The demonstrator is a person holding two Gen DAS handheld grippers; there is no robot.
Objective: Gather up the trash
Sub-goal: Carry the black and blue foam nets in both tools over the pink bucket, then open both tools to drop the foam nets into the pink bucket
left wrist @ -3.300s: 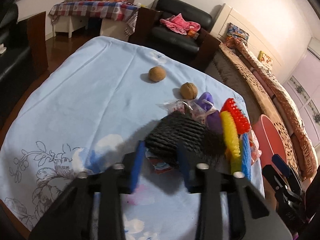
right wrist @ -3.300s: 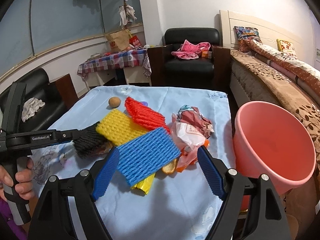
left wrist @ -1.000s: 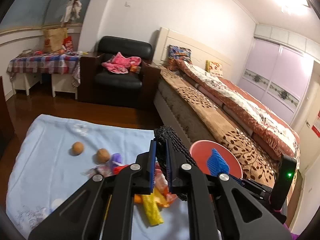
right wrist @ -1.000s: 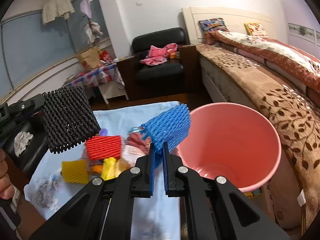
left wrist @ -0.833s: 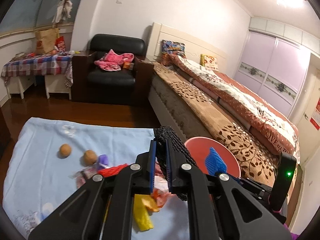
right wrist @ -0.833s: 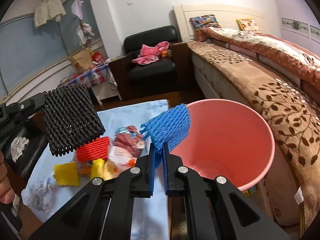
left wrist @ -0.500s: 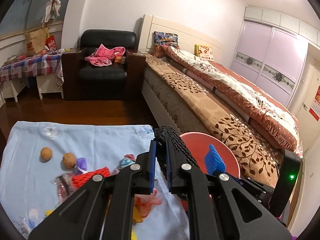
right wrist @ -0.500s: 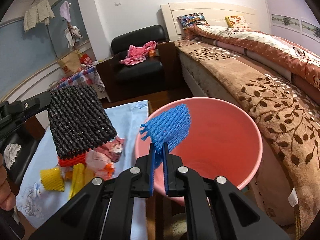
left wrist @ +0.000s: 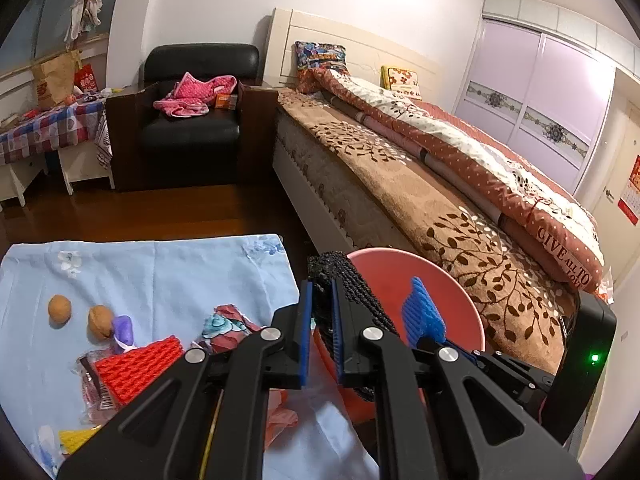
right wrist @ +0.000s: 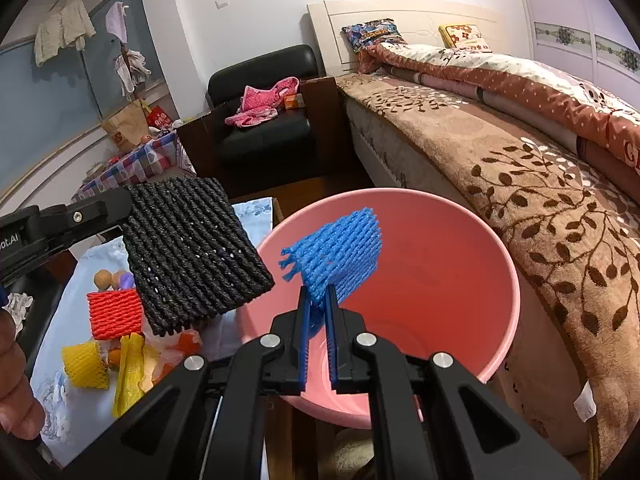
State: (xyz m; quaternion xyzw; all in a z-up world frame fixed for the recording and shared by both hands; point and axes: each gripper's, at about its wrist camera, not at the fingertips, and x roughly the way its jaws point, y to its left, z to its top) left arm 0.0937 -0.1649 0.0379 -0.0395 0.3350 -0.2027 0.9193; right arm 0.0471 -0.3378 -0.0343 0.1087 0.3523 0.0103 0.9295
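Observation:
My left gripper is shut on a black foam net, which hangs over the left rim of the pink bucket; from the right wrist view the black foam net is a flat ribbed sheet. My right gripper is shut on a blue foam net, held above the bucket's opening. In the left wrist view the blue foam net shows over the pink bucket. A red foam net, yellow foam nets and crumpled wrappers lie on the blue tablecloth.
Two walnuts and a purple item sit on the cloth's left. A bed with a brown leaf blanket runs along the bucket's right. A black armchair stands behind. A hand holds the left gripper's handle.
Both grippers have moved right and down, away from the table, carrying their nets. The blue net now hangs over the bucket's opening and the black net reaches its left rim.

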